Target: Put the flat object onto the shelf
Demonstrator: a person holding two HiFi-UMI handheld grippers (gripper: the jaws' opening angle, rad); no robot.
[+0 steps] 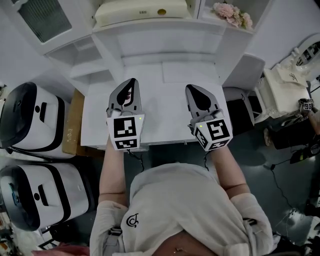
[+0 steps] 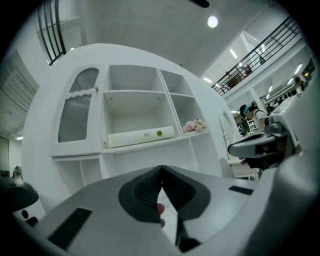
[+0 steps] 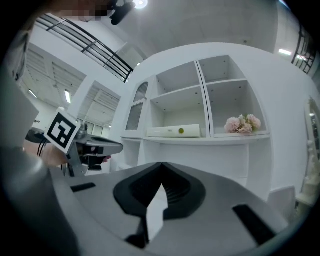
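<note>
Head view, shirt: my pale shirt (image 1: 185, 210) lies nearest the camera, soft and creased.
Head view, left gripper (image 1: 131, 85): smooth grey plastic tapering to a point, held over the white table (image 1: 165, 105). It carries nothing.
Head view, right gripper (image 1: 192, 89): the same tapered shape, well apart from the left one and also carrying nothing.
Head view, flat object (image 1: 142, 12): a long, low cream slab with rounded edges and a small yellow dot. It lies flat on the shelf (image 1: 160, 27).
Left gripper view, jaws: my dark ribbed pads are pressed together with nothing between them. A fingertip (image 2: 160, 209) shows below them.
Left gripper view, shelf: matte white boards form square compartments. The flat object sits in the middle one, beside the compartment with the pink flowers (image 2: 194, 125).
Right gripper view, jaws: these are pressed together too and hold nothing.
Right gripper view, flat object: it rests level against the shelf board.
Progress: I judge the placing done, since the flat object is on the shelf and both grippers are clear of it.
</note>
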